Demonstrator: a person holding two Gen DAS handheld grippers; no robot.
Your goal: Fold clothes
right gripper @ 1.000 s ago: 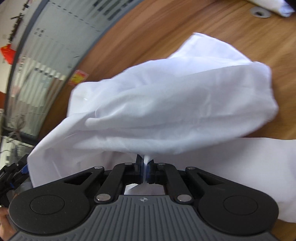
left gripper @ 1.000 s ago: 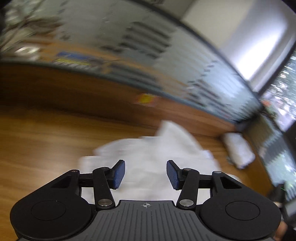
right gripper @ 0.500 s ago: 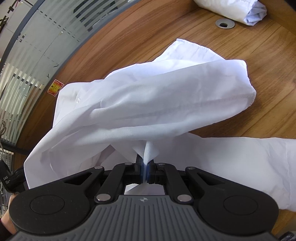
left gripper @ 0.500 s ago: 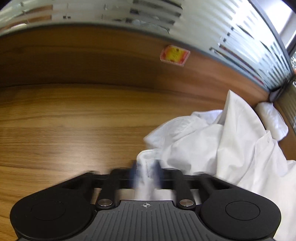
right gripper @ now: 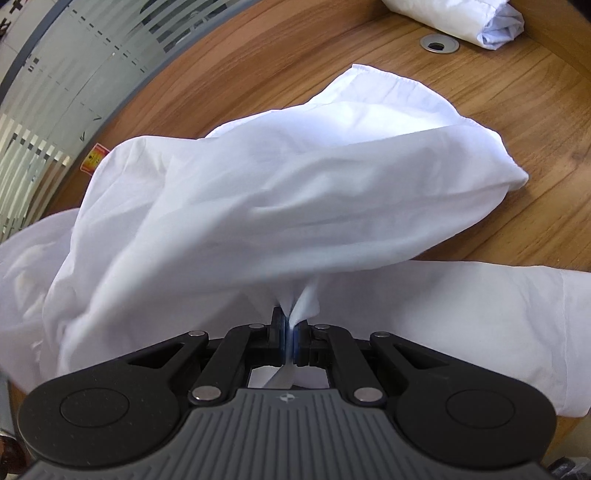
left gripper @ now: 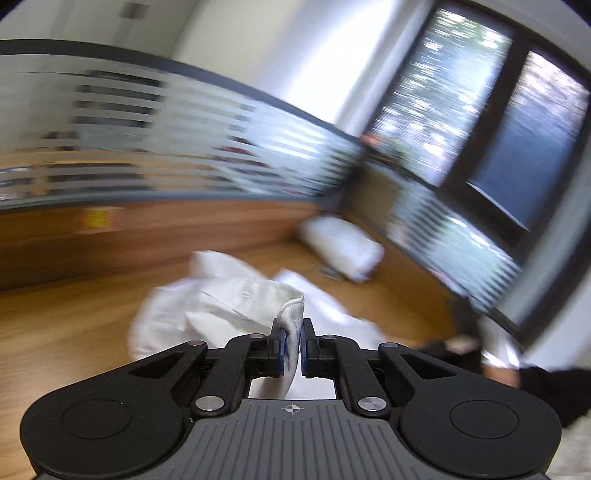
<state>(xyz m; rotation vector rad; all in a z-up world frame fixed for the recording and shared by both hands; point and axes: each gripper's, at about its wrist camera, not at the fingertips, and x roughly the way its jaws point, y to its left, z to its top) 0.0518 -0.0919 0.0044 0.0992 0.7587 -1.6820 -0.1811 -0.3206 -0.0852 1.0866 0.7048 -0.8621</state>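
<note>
Beside desk [right gripper: 498, 110], unreadable sticker [right gripper: 94, 158]

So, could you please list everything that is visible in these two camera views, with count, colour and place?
white shirt: one, white, bunched on the table in front of both grippers, partly lifted
rolled bundle of cloth: one, white, far corner of the table
cable grommet: one, silver, set into the table beside the bundle
table: one, brown wood, under everything
sticker: one, red and yellow, on the table's far edge
glass partition: one, frosted with stripes, behind the table
window: one, dark frame, far right of the left view
left gripper: one, black with blue pads, jaws closing on a hemmed edge of the shirt
right gripper: one, black with blue pads, shut on a pinch of the shirt
</note>
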